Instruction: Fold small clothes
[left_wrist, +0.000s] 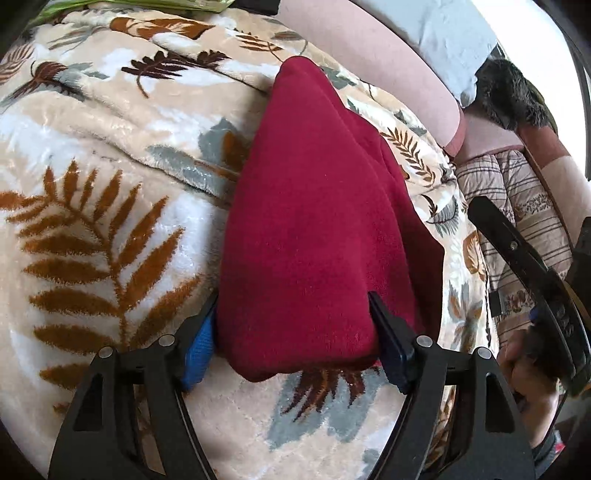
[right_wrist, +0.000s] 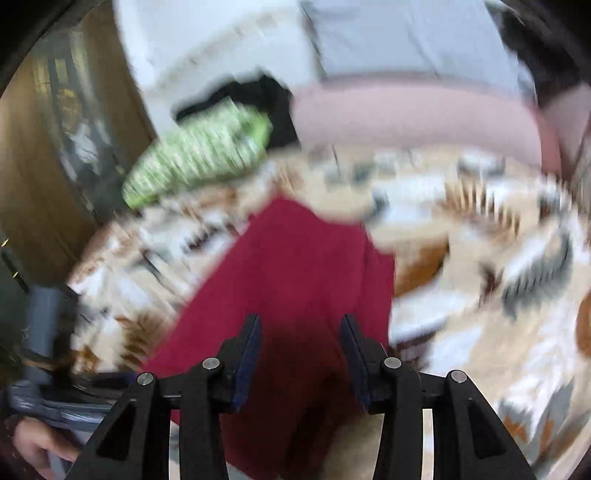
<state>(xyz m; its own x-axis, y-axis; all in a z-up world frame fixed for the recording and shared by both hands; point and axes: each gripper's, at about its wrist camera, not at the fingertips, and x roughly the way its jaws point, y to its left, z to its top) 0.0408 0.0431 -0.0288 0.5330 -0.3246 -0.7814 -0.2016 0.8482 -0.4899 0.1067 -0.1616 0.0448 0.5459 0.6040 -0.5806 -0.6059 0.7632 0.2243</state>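
Observation:
A dark red fleece garment (left_wrist: 314, 229) lies folded in a long narrow strip on a beige blanket (left_wrist: 103, 184) with a leaf print. My left gripper (left_wrist: 295, 332) is open, its fingers wide apart on either side of the garment's near end. In the blurred right wrist view the red garment (right_wrist: 288, 266) runs away from my right gripper (right_wrist: 299, 332), which is open with the cloth between and below its fingers. The right gripper (left_wrist: 524, 266) also shows at the right edge of the left wrist view.
A pink bolster (left_wrist: 388, 62) and a white pillow (left_wrist: 454, 33) lie at the far edge of the bed. A dark furry thing (left_wrist: 513, 96) sits at far right. A green patterned item (right_wrist: 199, 158) lies at far left by a wooden wardrobe (right_wrist: 48, 155).

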